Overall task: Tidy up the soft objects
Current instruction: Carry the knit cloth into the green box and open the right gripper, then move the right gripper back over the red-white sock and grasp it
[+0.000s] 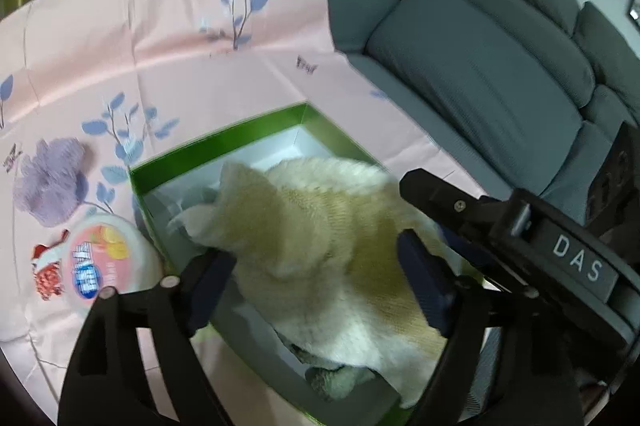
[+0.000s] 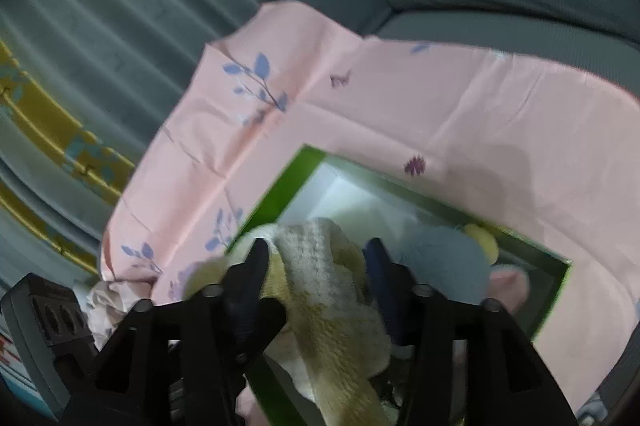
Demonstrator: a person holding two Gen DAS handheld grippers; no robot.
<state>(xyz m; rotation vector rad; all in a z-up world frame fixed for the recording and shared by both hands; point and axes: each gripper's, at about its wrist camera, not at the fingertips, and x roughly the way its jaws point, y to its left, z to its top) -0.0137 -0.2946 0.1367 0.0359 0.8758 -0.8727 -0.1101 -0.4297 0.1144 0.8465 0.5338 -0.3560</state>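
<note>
Left wrist view: a cream and tan fluffy cloth (image 1: 320, 238) is seen draped into the green box (image 1: 224, 140), covering most of its white interior and reaching over its near edge. The left gripper (image 1: 316, 280) is held over the cloth with its jaws spread wide; the cloth lies between the dark blue pads (image 1: 424, 282), but the pads are not seen pressing on it. The right gripper (image 1: 500, 226), marked "DAS", is seen at the box's right edge, over the same cloth. A grey-green soft item (image 1: 332, 380) is partly visible under the cloth at the box's near corner.

In the right wrist view, the cloth (image 2: 324, 290) is seen running between the jaws of the right gripper (image 2: 316, 258), which stand apart; whether the pads grip it cannot be told. Beyond it, inside the box (image 2: 280, 186), a grey-blue soft item (image 2: 440, 262), a pale yellow one (image 2: 482, 236) and a pink one (image 2: 512, 284) are seen.

The box is set on a pink floral cloth (image 1: 160, 46) spread over the surface. Left of the box, toward the cloth's left edge, a purple fluffy item (image 1: 50, 182), a round lidded tub (image 1: 104, 258) and a small red and white item (image 1: 46, 270) are laid. A grey sofa (image 1: 500, 66) is seen beyond the right edge.
</note>
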